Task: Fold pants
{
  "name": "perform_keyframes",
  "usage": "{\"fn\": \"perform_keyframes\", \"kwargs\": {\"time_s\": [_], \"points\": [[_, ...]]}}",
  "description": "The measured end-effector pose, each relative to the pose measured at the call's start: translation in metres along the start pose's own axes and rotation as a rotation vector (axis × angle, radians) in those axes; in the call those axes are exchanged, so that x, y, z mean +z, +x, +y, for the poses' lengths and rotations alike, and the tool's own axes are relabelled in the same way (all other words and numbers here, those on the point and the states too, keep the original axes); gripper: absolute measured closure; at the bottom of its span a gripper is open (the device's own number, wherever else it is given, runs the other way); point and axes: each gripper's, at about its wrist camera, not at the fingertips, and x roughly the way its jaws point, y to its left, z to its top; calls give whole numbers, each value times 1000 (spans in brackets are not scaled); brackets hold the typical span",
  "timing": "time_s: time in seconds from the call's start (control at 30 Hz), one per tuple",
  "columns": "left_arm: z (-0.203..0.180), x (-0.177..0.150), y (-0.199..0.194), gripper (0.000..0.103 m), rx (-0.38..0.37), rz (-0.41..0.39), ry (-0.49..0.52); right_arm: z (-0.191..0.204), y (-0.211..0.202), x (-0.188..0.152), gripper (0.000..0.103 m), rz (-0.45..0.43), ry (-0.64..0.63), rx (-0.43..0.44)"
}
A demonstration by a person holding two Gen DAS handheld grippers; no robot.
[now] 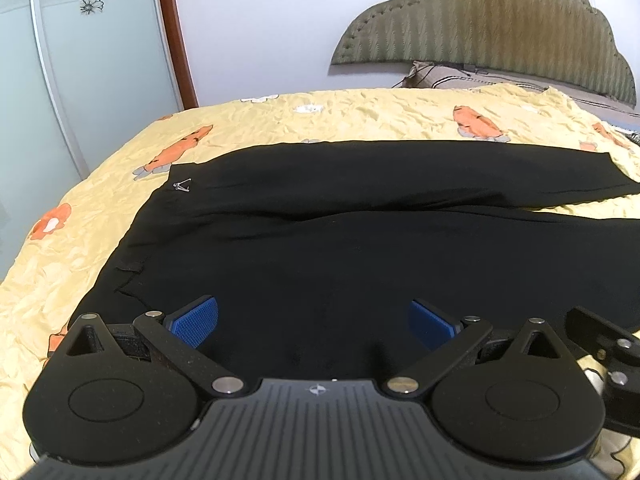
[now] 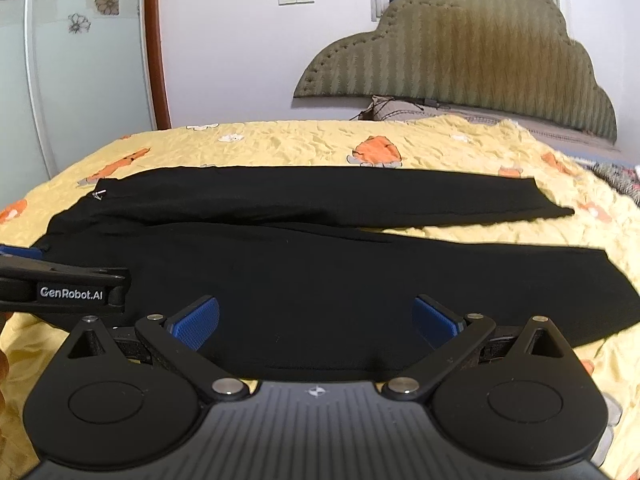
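Fingers (image 1: 196,322) spread on both grippers, left gripper (image 1: 314,322) and right gripper (image 2: 316,322) hover over black pants (image 1: 360,240) lying unfolded on bed (image 1: 360,116); folding not yet begun.

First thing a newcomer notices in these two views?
The black pants spread flat across the yellow flowered bedspread, legs running to the right. Next, the open left gripper and right gripper, blue pads over the near edge of the pants. Behind stands a scalloped green headboard.
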Motion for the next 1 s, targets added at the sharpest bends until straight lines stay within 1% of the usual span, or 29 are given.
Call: {"fn": "perform_keyframes", "kwargs": {"time_s": [0.07,0.2,0.33,0.4,0.57,0.63,0.77,0.9,1.0], "points": [[1,1,5,1,2,7,-7,0,0,2,0,-6,-2,-4],[5,1,11,1,2,9,-18,-6,1,1,0,-16,38,12],[4,-2,13,1,27,-4,-18,-14,7,-4,0,5,72,34],[4,-2,15,1,20,-12,-22,-16,8,-4,0,6,85,41],[12,-8,16,1,-43,-16,-80,-16,6,-6,0,-13,76,54],[14,-8,17,1,-35,-10,-83,-16,7,-6,0,-10,77,59],[11,-6,14,1,16,-28,-46,-14,7,-5,0,-13,76,66],[16,-5,13,1,-18,-17,-70,-14,6,-3,0,-27,67,74],[17,-5,15,1,-18,-9,-66,-12,5,-2,0,-32,64,72]]}}
